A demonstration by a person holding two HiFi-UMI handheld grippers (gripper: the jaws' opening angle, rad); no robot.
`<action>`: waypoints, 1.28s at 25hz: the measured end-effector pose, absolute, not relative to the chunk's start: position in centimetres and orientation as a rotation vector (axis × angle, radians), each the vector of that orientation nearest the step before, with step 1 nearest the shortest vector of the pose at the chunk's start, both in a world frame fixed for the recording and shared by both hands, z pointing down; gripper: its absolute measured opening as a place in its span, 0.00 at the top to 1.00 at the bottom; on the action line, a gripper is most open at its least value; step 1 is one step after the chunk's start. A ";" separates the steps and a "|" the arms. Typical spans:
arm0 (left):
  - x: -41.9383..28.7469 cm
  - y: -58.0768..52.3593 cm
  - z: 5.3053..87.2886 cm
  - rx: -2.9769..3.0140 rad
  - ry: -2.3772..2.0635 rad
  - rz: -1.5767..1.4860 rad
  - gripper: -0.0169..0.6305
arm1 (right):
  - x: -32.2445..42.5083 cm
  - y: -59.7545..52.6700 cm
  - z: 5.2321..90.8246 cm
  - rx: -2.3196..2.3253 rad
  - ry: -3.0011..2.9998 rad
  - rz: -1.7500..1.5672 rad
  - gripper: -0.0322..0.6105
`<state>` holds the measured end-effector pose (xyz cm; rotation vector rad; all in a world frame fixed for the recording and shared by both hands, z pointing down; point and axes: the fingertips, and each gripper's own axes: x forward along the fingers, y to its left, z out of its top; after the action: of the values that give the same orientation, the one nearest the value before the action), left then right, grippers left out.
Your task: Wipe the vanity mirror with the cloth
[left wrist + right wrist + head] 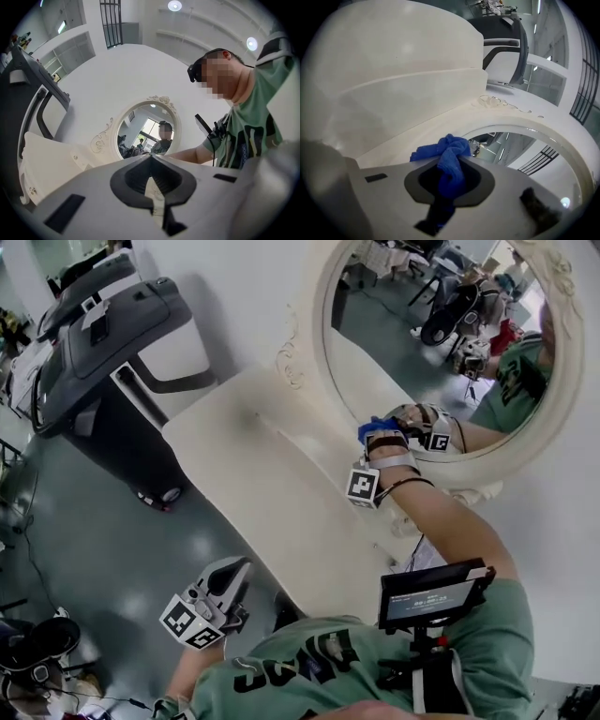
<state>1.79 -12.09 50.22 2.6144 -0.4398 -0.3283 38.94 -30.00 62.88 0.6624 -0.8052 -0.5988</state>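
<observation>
Nearest the camera, a small screen (429,594) mounted at the person's chest shows a few lines of writing, too small to read. The large dark lettering on the green shirt (300,662) lies upside down and creased, so I cannot make it out.

The left gripper (231,576) hangs low at the person's side, off the edge of the white vanity table (262,474) and well apart from the work. Its own view shows the jaws drawn together on nothing.

Further out across the tabletop, the right gripper (392,439) is the one at the task. Its jaws pinch a blue cloth (447,154), and a bunched wad stands out past the tips. That wad sits at the bottom of the oval vanity mirror (441,343), over the inner edge of the ornate white frame (314,334). Whether it already touches the glass I cannot tell.

From the claw the glass lies ahead and upward, and the oval's long axis runs up the wall away from the cloth. A wipe would therefore most likely travel up from this lower edge. The right hand is far nearer than the left.

Beyond the table's far end stands a dark treadmill (112,324); no brand is legible. The only clear print is the black-and-white square markers on the gripper cubes.
</observation>
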 end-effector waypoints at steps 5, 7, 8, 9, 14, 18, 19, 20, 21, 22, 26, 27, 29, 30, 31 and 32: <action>3.4 -11.7 48.5 2.634 -0.364 -0.367 0.96 | 39.0 -29.5 62.8 0.624 -0.797 -0.612 0.88; 3.6 -11.8 47.5 2.652 -0.338 -0.394 0.96 | 39.0 -29.1 62.7 0.566 -0.775 -0.635 0.88; 3.7 -11.8 47.0 2.661 -0.325 -0.409 0.96 | 39.0 -28.8 62.2 0.542 -0.765 -0.650 0.88; 3.7 -11.8 46.5 2.669 -0.313 -0.422 0.96 | 38.8 -28.5 61.0 0.537 -0.755 -0.669 0.88; 3.7 -12.0 43.9 2.711 -0.231 -0.487 0.96 | 38.2 -28.8 44.6 0.753 -0.639 -0.831 0.88; 3.6 -12.4 41.9 2.750 -0.168 -0.543 0.96 | 36.7 -28.2 29.2 0.941 -0.512 -0.970 0.88; 3.7 -12.5 41.3 2.759 -0.152 -0.560 0.96 | 36.9 -27.5 25.1 0.920 -0.383 -0.992 0.88; 3.8 -12.6 40.7 2.767 -0.134 -0.578 0.96 | 37.0 -26.8 21.5 0.913 -0.290 -1.005 0.88; 4.0 -12.6 40.2 2.775 -0.115 -0.594 0.96 | 37.1 -26.4 18.6 0.918 -0.229 -1.011 0.88; 4.2 -12.6 39.7 2.781 -0.097 -0.610 0.96 | 37.2 -25.9 16.3 0.926 -0.182 -1.009 0.88; 4.3 -12.6 38.7 2.794 -0.057 -0.646 0.96 | 39.0 -24.2 10.7 0.917 -0.017 -0.950 0.88; 4.3 -12.6 38.6 2.794 -0.054 -0.648 0.96 | 39.4 -23.9 10.1 0.906 0.008 -0.935 0.88; 4.1 -12.5 38.6 2.791 -0.052 -0.649 0.96 | 40.0 -23.7 10.0 0.882 0.033 -0.916 0.88; 4.0 -12.5 38.6 2.789 -0.051 -0.650 0.96 | 40.2 -23.7 10.2 0.875 0.038 -0.907 0.88; 4.0 -12.3 38.6 2.787 -0.049 -0.651 0.96 | 40.5 -23.8 10.5 0.875 0.038 -0.898 0.88; 4.1 -12.1 38.5 2.786 -0.048 -0.652 0.96 | 40.9 -23.9 10.7 0.878 0.034 -0.888 0.88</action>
<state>4.05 -12.12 38.54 2.7859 -0.0483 -0.6519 40.91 -23.92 10.74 0.8783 0.0344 -0.8883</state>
